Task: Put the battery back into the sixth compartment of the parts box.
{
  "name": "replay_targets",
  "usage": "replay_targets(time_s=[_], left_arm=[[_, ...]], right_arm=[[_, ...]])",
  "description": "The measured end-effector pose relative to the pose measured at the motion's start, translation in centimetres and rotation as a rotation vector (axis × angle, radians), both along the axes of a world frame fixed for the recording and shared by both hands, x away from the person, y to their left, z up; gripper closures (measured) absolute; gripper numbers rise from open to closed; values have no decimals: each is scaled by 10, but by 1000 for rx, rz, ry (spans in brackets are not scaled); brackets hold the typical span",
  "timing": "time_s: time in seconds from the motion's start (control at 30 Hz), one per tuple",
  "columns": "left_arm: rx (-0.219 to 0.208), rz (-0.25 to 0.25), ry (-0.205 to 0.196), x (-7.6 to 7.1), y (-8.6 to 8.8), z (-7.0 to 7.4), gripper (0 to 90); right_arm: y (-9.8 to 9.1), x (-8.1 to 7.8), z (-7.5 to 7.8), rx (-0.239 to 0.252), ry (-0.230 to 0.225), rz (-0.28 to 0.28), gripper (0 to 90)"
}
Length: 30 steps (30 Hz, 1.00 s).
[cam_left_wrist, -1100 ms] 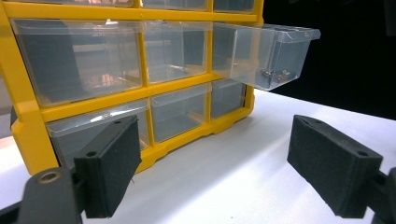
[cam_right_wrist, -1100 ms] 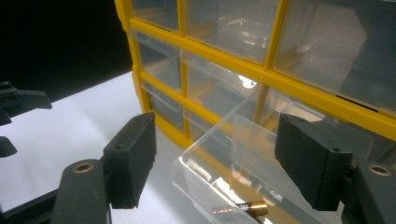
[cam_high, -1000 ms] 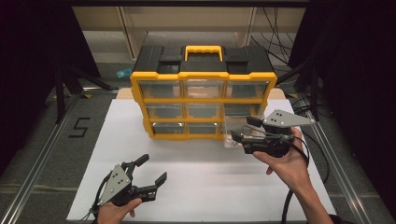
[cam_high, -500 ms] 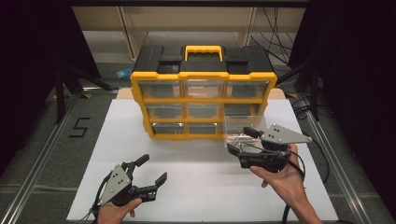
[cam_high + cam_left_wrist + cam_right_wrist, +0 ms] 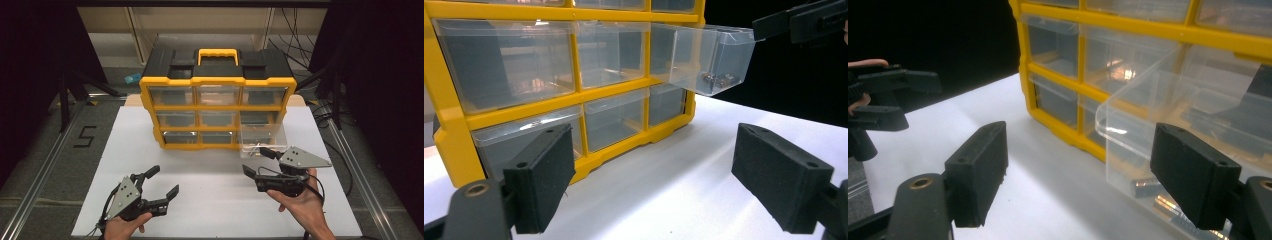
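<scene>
The clear plastic drawer [image 5: 262, 138] with small metal parts is sticking out of the yellow-and-black organiser cabinet's [image 5: 217, 97] lower right, so opening looks done while you are holding your right gripper [image 5: 260, 162] just before it and left gripper [image 5: 162, 182] well back, both wide open and empty

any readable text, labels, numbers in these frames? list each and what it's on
"5": black figure on the grey floor, left of the white table top.
Nothing else is readable: no brand or label can be made out on the yellow drawer cabinet, its clear drawers, or either gripper.
</scene>
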<state>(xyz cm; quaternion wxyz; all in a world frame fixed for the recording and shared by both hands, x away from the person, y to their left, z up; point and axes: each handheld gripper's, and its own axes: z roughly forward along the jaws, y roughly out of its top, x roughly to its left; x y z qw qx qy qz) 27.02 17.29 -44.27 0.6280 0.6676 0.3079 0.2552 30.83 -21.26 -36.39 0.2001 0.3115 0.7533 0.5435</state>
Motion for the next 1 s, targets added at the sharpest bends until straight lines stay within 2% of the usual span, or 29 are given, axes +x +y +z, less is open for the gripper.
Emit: replay_targets(time_s=[0.07, 0.1, 0.17, 0.2, 0.27, 0.3, 0.37, 0.43, 0.47, 0.53, 0.6, 0.63, 0.7, 0.73, 0.8, 0.83, 0.9, 0.97, 1.0], left_arm=[[1, -1, 0, 0, 0, 0, 168], [1, -1, 0, 0, 0, 0, 167], [1, -2, 0, 0, 0, 0, 167], [1, -2, 1, 0, 0, 0, 167], [-14, -13, -7, 1, -1, -1, 167], [-8, -8, -4, 1, -1, -1, 167], [-13, -12, -4, 1, -1, -1, 167], [-11, -11, -3, 1, -1, -1, 167], [2, -4, 5, 0, 0, 0, 167], [-10, -13, -3, 1, -1, -1, 167], [2, -6, 4, 0, 0, 0, 167], [2, -7, 5, 0, -1, 0, 167], [2, -7, 5, 0, -1, 0, 167], [2, -8, 5, 0, -1, 0, 167], [3, -8, 5, 0, -1, 0, 167], [3, -8, 5, 0, -1, 0, 167], [3, -9, 6, 0, -1, 0, 167], [5, -10, 7, 0, -1, 0, 167], [6, -11, 7, 0, -1, -1, 167]], right_arm=[[-1, -1, -3, 12, 3, 7, 235], [-2, -2, -4, -1, 11, 2, 231], [-2, -2, -7, 5, 13, 7, 225], [-2, -3, -10, 19, 9, 5, 224], [-3, -3, -12, 14, -1, -8, 223], [-3, -3, -13, 18, 6, 6, 220], [-4, -5, -15, 18, 8, -7, 219], [-5, -5, -17, 27, 10, 7, 219], [-5, -5, -19, 29, 3, -1, 219], [-6, -7, -21, 23, 3, -5, 215], [-6, -7, -24, 39, 1, 4, 212], [-7, -8, -25, 31, 14, 1, 209], [-8, -8, -28, 40, -5, 3, 207], [-9, -8, -29, 28, -7, 5, 207], [-10, -10, -31, 31, 6, 3, 206], [-9, -10, -33, 45, -1, 6, 206], [-10, -12, -35, 44, 21, 13, 205], [-12, -12, -37, 27, 14, 0, 205], [-11, -13, -39, 41, 17, 5, 205]])
